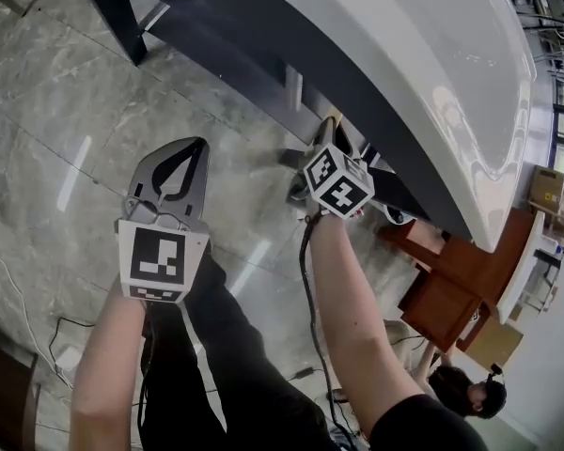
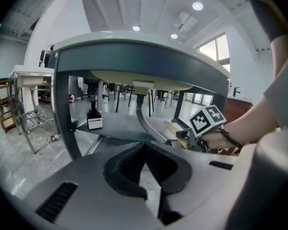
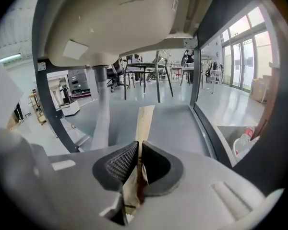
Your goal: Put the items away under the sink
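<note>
**Stowing step: packet over the under-sink shelf**

I read the left gripper (image 1: 200, 146) as empty, its fingers closed together. The right gripper (image 3: 138, 146) has its fingers pinched on a flat tan packet (image 3: 145, 121), held edge-on above the grey shelf (image 3: 180, 123) under the sink (image 3: 110, 28). My judgement of the next move: lower the packet onto the shelf, then release.

Shelf (image 3: 178, 122) open ahead; drain pipe (image 3: 101, 110) stands at left.
</note>
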`<action>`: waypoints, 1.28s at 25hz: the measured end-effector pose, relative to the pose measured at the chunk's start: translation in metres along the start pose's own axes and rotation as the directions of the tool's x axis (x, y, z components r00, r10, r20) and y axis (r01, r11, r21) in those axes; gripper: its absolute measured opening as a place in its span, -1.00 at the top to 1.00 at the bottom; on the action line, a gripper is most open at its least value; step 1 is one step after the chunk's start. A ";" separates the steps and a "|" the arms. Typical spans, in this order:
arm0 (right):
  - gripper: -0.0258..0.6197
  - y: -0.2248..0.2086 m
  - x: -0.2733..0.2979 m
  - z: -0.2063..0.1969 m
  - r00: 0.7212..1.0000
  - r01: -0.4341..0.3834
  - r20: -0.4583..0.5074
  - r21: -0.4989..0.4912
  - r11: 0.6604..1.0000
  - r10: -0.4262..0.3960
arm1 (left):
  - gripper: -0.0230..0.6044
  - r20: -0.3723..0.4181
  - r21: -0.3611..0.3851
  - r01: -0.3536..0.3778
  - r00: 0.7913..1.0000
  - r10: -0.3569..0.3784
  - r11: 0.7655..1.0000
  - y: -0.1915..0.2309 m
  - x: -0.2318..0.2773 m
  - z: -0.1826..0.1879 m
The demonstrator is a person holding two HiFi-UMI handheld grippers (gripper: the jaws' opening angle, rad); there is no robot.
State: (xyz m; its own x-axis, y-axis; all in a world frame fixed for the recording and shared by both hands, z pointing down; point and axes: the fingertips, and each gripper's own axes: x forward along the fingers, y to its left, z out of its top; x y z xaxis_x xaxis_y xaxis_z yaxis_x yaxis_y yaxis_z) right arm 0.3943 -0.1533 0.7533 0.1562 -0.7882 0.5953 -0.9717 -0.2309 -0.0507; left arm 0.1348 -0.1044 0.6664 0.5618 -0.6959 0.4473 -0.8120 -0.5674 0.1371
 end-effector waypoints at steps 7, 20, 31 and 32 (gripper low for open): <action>0.82 -0.012 0.032 0.009 0.999 0.040 -0.019 -0.105 0.994 -0.042 | 0.90 -0.014 -0.021 0.008 1.000 -0.008 1.000 -0.001 0.017 -0.004; 0.53 -0.008 -0.001 0.007 0.997 0.073 0.002 -0.191 0.979 -0.074 | 0.90 -0.048 -0.051 0.011 0.999 -0.014 0.999 0.000 -0.016 -0.018; 0.56 0.034 -0.129 0.009 0.998 0.033 0.058 -0.070 0.997 -0.029 | 0.90 -0.039 -0.031 0.058 0.997 -0.059 0.998 -0.023 -0.102 0.009; 0.58 0.043 -0.144 0.011 0.998 0.015 0.068 -0.066 0.998 -0.011 | 0.90 -0.029 -0.027 0.062 0.998 -0.063 0.998 -0.025 -0.111 0.016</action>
State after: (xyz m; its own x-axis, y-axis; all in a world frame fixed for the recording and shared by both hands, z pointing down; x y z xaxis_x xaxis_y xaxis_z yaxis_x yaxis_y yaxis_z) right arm 0.3321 -0.0565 0.6563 0.1784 -0.8225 0.5400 -0.9787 -0.2050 0.0111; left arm 0.0955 -0.0201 0.5988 0.6069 -0.6456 0.4635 -0.7795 -0.5974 0.1886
